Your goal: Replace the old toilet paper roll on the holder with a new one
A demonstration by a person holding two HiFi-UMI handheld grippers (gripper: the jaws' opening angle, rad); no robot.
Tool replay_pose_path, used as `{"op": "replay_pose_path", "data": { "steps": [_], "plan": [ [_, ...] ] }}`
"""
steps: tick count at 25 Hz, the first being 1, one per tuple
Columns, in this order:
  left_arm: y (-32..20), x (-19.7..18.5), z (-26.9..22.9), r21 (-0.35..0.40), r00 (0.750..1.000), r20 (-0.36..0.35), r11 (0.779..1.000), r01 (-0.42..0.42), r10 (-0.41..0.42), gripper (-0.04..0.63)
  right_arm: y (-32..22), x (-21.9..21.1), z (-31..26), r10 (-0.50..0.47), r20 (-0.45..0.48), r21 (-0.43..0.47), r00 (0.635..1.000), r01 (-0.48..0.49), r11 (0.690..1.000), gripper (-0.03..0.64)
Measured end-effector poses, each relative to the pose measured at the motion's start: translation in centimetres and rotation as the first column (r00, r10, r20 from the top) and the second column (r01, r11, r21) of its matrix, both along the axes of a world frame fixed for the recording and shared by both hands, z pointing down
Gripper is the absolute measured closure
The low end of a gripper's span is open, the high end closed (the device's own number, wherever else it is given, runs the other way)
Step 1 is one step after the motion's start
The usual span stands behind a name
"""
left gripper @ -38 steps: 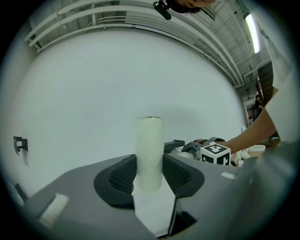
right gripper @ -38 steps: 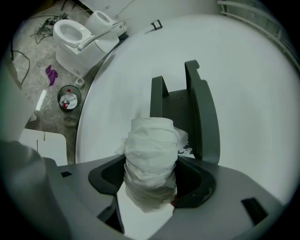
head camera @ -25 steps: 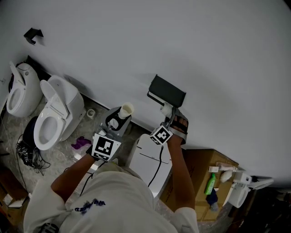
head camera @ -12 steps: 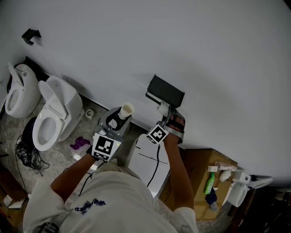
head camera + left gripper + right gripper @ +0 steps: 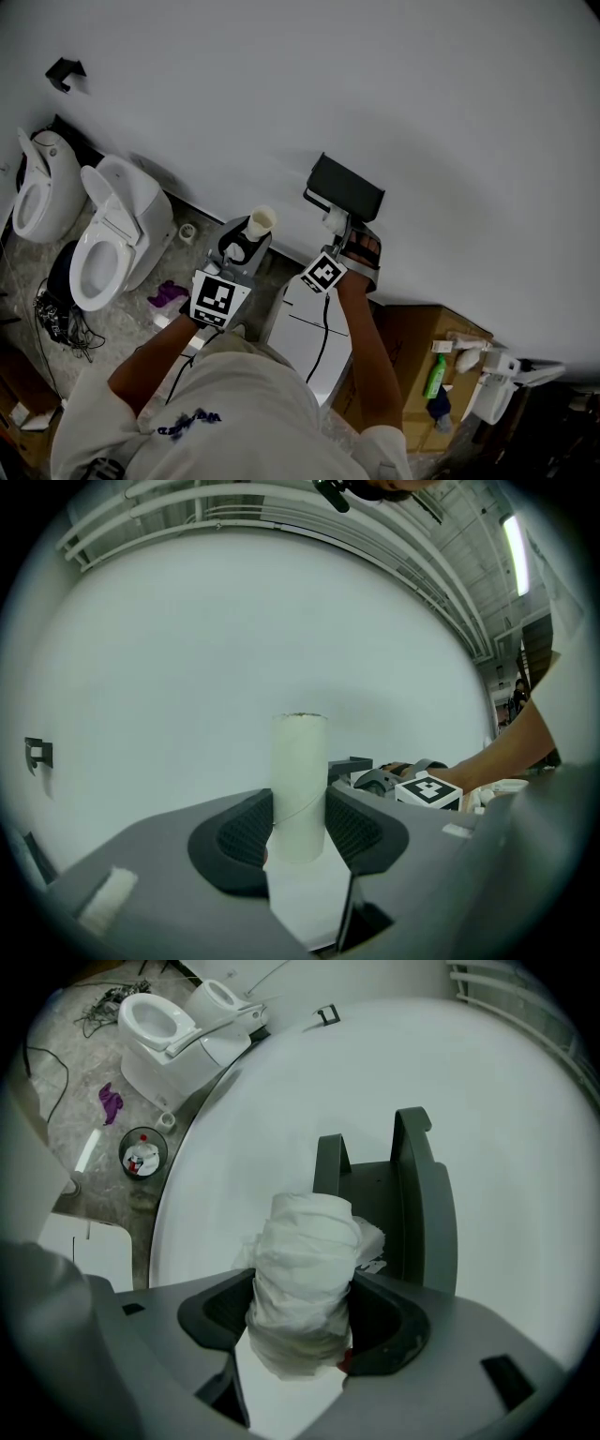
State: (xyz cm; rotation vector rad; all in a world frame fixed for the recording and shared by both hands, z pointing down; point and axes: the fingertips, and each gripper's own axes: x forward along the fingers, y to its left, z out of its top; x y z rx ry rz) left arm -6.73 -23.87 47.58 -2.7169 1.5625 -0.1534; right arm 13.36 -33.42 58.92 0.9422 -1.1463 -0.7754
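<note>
Head view with both gripper views, mid-exchange. Over the last second we note almost no change: the left gripper (image 5: 300,810) has kept its place, and the right gripper (image 5: 302,1314) has only edged a little closer to the holder (image 5: 345,187) on the wall (image 5: 441,112). We read this as a careful final approach rather than a new step. The holder appears bare of any roll, so the old one is already off and the new one is not yet seated.

Left gripper: jaws closed on the bare cardboard tube (image 5: 299,780), which stands upright between the pads, its top end clear above them. It is held out to the left of the holder and well apart from it, on the side of the toilet (image 5: 112,239). Right gripper: jaws clamped on the new roll (image 5: 305,1279), a slim, loosely wrapped bundle of white paper standing on end between the pads. The holder's two dark arms rise just behind the roll and slightly to its right; whether paper touches the holder we cannot tell. We judge that the roll must next be lined up between those arms
</note>
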Motion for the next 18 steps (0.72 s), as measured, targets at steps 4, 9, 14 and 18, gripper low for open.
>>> {"op": "replay_pose_path", "data": {
  "steps": [4,9,14,18],
  "plan": [
    [-0.2,0.1,0.0,0.001,1.000,-0.002,1.000,-0.003,0.003,0.417,-0.2,-0.5,-0.1,-0.007,0.005,0.004,1.000,0.007,1.000,0.321],
    [-0.4,0.6,0.1,-0.002,1.000,-0.001,1.000,-0.016,0.016,0.417,-0.6,-0.7,-0.1,-0.010,0.002,0.005,1.000,0.010,1.000,0.321],
    [-0.6,0.5,0.3,-0.006,1.000,-0.001,1.000,-0.014,0.014,0.417,-0.7,-2.2,-0.5,-0.022,0.074,0.002,0.997,0.021,1.000,0.321],
    [-0.7,0.4,0.3,-0.008,1.000,-0.001,1.000,-0.010,0.010,0.417,-1.1,-2.5,-0.2,-0.030,0.021,0.004,0.999,0.030,1.000,0.321]
  ]
}}
